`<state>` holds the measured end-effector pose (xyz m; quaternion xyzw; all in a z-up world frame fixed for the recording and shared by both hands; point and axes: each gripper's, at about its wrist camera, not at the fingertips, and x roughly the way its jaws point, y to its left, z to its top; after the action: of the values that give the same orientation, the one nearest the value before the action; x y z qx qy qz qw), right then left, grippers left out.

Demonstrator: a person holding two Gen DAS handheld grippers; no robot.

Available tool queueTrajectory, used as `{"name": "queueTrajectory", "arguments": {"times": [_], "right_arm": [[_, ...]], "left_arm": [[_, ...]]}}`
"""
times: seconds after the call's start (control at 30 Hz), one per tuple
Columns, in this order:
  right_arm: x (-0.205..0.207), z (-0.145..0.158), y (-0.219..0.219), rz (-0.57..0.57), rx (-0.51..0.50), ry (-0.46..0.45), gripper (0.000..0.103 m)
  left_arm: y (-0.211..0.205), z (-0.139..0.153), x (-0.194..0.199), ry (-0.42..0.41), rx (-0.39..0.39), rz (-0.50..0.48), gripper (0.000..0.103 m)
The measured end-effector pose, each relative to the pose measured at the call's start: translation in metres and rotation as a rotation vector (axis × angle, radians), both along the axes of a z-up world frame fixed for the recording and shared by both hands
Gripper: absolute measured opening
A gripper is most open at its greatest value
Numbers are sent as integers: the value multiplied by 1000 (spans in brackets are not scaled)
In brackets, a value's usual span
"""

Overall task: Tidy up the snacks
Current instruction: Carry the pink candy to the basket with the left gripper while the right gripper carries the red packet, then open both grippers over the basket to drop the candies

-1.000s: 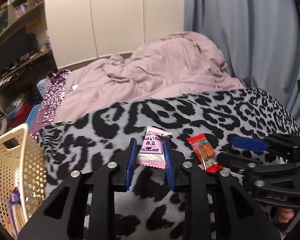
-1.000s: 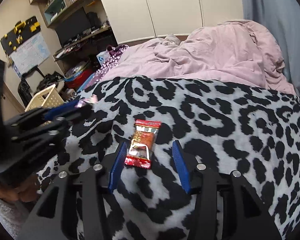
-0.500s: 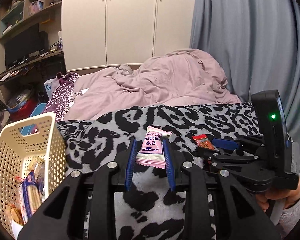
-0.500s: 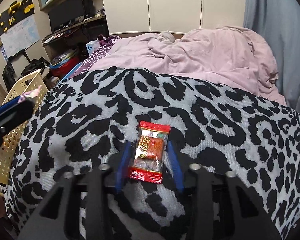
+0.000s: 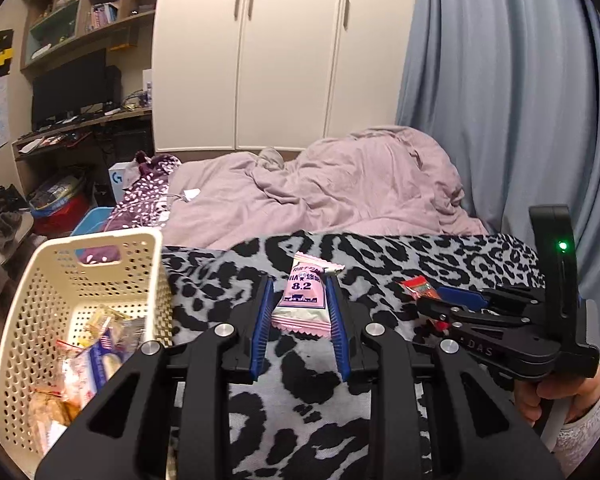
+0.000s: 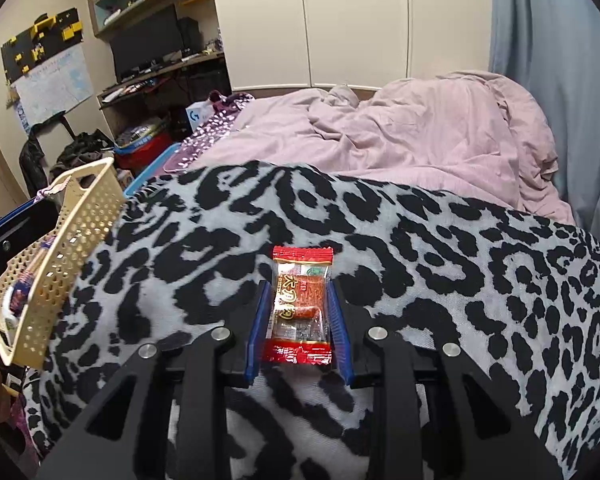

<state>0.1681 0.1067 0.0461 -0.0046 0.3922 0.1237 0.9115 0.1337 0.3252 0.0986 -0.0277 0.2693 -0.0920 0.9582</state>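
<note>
My left gripper (image 5: pixel 300 312) is shut on a pink snack packet (image 5: pixel 302 300) marked 8.2, held above the leopard-print blanket (image 5: pixel 300 392). A cream perforated basket (image 5: pixel 32 292) with several wrapped snacks in it stands just to its left. My right gripper (image 6: pixel 298 312) is shut on a red snack packet (image 6: pixel 300 308), lifted over the same blanket (image 6: pixel 460 280). In the left wrist view the right gripper (image 5: pixel 432 300) shows at the right with the red packet (image 5: pixel 416 285) in its tips. The basket (image 6: pixel 56 248) sits at the left edge of the right wrist view.
A rumpled pink duvet (image 5: pixel 340 188) lies on the bed behind the blanket. A blue curtain (image 5: pixel 520 100) hangs at the right and white wardrobe doors (image 5: pixel 260 52) stand at the back. A cluttered desk and shelves (image 5: pixel 72 112) fill the left side. A hand (image 5: pixel 572 392) holds the right gripper.
My right gripper closed on the red packet and lifted it. Both grippers rose and drew back from the blanket, and the left one with the pink packet now has the basket's inside in view.
</note>
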Motion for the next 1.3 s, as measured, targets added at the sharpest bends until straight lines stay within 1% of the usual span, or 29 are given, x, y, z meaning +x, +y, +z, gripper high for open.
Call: {"name": "queueTrajectory", "arguments": {"times": [0.1, 0.3, 0.53, 0.83, 0.87, 0.9, 0.93, 0.97, 1.0, 1.3], "right_arm": [[-5, 9, 3, 15, 18, -17, 29], [-13, 21, 18, 64, 44, -40, 29], [-22, 31, 48, 140, 68, -50, 29], [-33, 37, 88, 238, 86, -48, 29], [-34, 37, 93, 251, 89, -47, 29], [-36, 38, 97, 261, 90, -47, 29], [-37, 39, 100, 269, 91, -47, 29], [-38, 39, 105, 282, 93, -47, 29], [-40, 40, 109, 293, 94, -48, 29], [-46, 42, 149, 380, 109, -29, 29]], "left_arm": [[13, 5, -6, -12, -4, 33, 27], [52, 8, -19, -23, -14, 132, 27], [103, 3, -36, -8, -20, 252, 27], [148, -10, -56, 17, -27, 350, 29], [152, -10, -58, 23, -32, 358, 34], [158, -12, -59, 33, -41, 370, 42], [160, -13, -60, 37, -46, 383, 64], [164, -14, -63, 32, -54, 404, 73], [169, -15, -67, 20, -64, 424, 73], [199, -21, -90, 17, -122, 497, 73]]}}
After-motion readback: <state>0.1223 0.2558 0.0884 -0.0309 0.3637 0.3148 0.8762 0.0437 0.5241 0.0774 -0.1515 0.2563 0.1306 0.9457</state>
